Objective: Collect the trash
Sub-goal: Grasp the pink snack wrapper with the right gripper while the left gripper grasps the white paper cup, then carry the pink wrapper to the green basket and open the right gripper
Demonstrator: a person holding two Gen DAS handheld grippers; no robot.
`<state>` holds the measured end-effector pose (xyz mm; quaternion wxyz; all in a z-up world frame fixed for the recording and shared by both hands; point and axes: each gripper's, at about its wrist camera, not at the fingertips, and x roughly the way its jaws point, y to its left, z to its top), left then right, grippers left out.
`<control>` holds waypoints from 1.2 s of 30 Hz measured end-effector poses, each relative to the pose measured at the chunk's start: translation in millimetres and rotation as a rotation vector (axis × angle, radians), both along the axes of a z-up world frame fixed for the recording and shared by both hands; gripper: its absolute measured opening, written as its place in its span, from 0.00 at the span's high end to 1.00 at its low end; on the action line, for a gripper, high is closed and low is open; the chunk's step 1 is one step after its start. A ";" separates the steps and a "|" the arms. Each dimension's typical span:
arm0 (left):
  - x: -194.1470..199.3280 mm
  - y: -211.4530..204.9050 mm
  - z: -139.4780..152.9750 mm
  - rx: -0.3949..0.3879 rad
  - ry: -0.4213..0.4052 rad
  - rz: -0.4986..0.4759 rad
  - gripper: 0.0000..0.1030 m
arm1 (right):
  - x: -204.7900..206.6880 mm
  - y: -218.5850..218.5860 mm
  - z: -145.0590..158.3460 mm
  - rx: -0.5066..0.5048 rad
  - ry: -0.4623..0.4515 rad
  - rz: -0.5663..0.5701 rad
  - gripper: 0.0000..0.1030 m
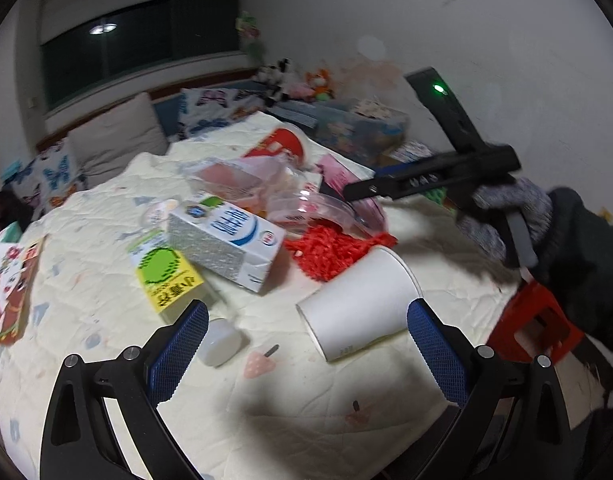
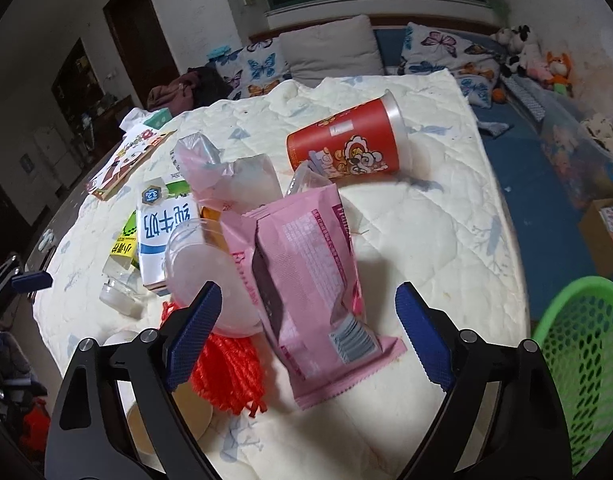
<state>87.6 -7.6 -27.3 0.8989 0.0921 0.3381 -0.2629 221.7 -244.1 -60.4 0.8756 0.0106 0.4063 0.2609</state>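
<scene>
right gripper spread and empty, pink wrapper lying on the bed quilt right between its fingers, long axis pointing away, green basket just right; left gripper spread near white paper cup.

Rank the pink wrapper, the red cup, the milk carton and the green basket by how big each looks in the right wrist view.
1. pink wrapper, though it lies nearest the camera, which inflates it.
2. red cup and milk carton look alike; no ranking between them.
The green basket is cut off by the frame edge, so its size cannot be placed.
</scene>
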 end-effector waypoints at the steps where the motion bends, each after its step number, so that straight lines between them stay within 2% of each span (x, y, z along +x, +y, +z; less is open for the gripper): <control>1: 1.4 -0.6 -1.4 0.006 0.007 -0.021 0.06 | 2.7 0.3 -0.5 0.007 0.007 0.007 0.15; 9: 10.6 -8.9 -5.8 0.026 0.030 -0.171 0.06 | 26.6 2.1 -16.4 0.058 0.079 0.058 0.16; 13: 17.3 -18.7 -10.5 0.064 0.038 -0.227 0.06 | 27.9 1.7 -20.6 0.070 0.102 0.077 0.31; 19: 21.9 -35.9 -14.3 0.119 0.032 -0.350 0.06 | 18.3 -8.9 -11.3 0.076 0.068 0.046 0.40; 27: 30.3 -62.3 -24.1 0.216 0.019 -0.519 0.06 | -7.8 -32.1 14.0 0.086 0.003 -0.024 0.40; 36: 37.4 -70.4 -36.4 0.222 0.043 -0.589 0.06 | -32.5 -63.4 24.5 0.096 -0.007 -0.122 0.40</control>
